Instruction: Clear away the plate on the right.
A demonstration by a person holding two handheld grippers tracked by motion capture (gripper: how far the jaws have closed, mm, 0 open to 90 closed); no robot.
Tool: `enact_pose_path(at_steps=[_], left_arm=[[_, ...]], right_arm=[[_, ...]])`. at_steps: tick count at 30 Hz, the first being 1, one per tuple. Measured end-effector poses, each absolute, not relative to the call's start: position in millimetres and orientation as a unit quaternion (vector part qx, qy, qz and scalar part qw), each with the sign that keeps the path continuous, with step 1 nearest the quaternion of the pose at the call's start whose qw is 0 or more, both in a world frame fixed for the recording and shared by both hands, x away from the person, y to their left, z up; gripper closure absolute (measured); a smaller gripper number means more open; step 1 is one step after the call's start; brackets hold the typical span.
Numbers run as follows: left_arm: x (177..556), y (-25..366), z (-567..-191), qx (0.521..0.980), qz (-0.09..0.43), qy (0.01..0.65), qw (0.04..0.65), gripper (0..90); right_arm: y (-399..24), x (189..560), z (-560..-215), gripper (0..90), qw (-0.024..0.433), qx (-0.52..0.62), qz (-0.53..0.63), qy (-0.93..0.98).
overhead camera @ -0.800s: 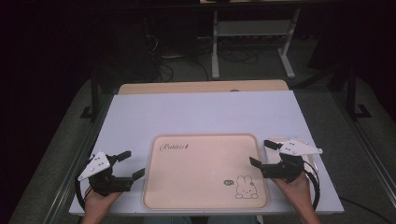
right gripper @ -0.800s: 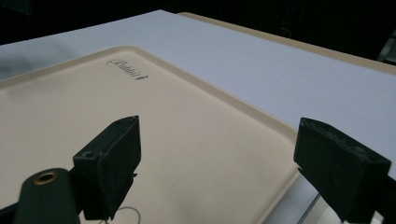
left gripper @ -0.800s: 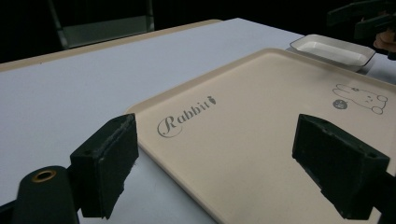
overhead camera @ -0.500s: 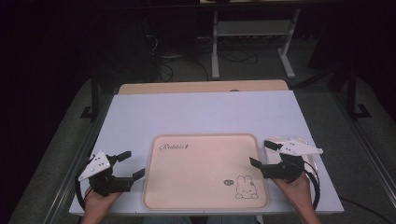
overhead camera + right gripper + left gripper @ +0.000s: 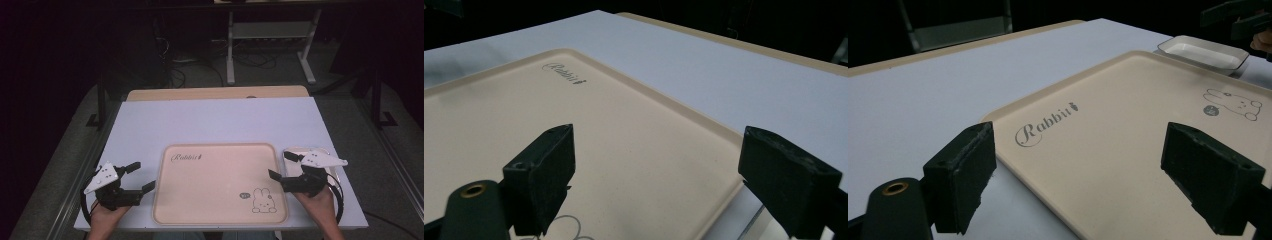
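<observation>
A beige tray (image 5: 220,182) lies flat on the white table (image 5: 215,122), toward the person's side and roughly midway between the two hands; it carries the word "Rabbit" in script near its far left corner and a small rabbit drawing (image 5: 262,200) near its near right corner. The left gripper (image 5: 140,177) is held low just off the tray's left edge, its jaws spread wide with nothing between them; in the left gripper view the two black pads stand well apart, one over the bare table and the other over the tray's surface, and neither presses on anything. The right gripper (image 5: 275,179) hangs at the tray's right edge with its tips reaching over the rim; its jaws are likewise fully released, and the right gripper view shows the tray's raised rim running between the two pads without contact (whether the pads hover just above the tray or graze it cannot be told). A small white dish (image 5: 295,154) sits on the table just beside the tray's right edge, behind the right gripper and partly hidden by its grey plate; in the left gripper view the same dish (image 5: 1204,53) appears beyond the tray's far corner, shallow and rectangular, with the other gripper dark at the upper right.
</observation>
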State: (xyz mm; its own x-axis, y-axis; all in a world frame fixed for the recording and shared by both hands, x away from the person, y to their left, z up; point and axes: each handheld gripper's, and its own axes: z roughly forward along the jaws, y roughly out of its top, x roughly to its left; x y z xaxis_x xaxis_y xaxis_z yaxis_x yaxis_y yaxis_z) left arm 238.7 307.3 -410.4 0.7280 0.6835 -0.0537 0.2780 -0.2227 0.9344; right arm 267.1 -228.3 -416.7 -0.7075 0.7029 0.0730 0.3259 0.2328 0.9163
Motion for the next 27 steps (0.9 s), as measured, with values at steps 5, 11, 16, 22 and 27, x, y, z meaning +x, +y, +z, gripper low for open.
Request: enact_pose_path(at_steps=[5,11,16,22,27], left_arm=[[238.7,307.4,-410.2,0.759,0.189,0.317,0.537,14.2],[239.0,307.6,-410.5,0.759,0.189,0.316,0.537,14.3],[238.9,307.9,-410.3,0.759,0.189,0.317,0.537,14.2],[238.7,308.1,-410.1,0.758,0.189,0.317,0.538,14.3],[238.9,309.0,-410.2,0.757,0.189,0.318,0.538,14.2]], right_arm=[[-229.6,265.9,-416.0,14.2,0.181,0.336,0.519,0.764],[-231.9,264.5,-415.5,14.2,0.179,0.339,0.521,0.762],[-234.2,264.2,-416.7,14.3,0.174,0.343,0.522,0.761],[-238.3,262.8,-415.9,14.3,0.174,0.347,0.525,0.758],[-242.9,262.4,-416.0,14.2,0.17,0.352,0.526,0.755]])
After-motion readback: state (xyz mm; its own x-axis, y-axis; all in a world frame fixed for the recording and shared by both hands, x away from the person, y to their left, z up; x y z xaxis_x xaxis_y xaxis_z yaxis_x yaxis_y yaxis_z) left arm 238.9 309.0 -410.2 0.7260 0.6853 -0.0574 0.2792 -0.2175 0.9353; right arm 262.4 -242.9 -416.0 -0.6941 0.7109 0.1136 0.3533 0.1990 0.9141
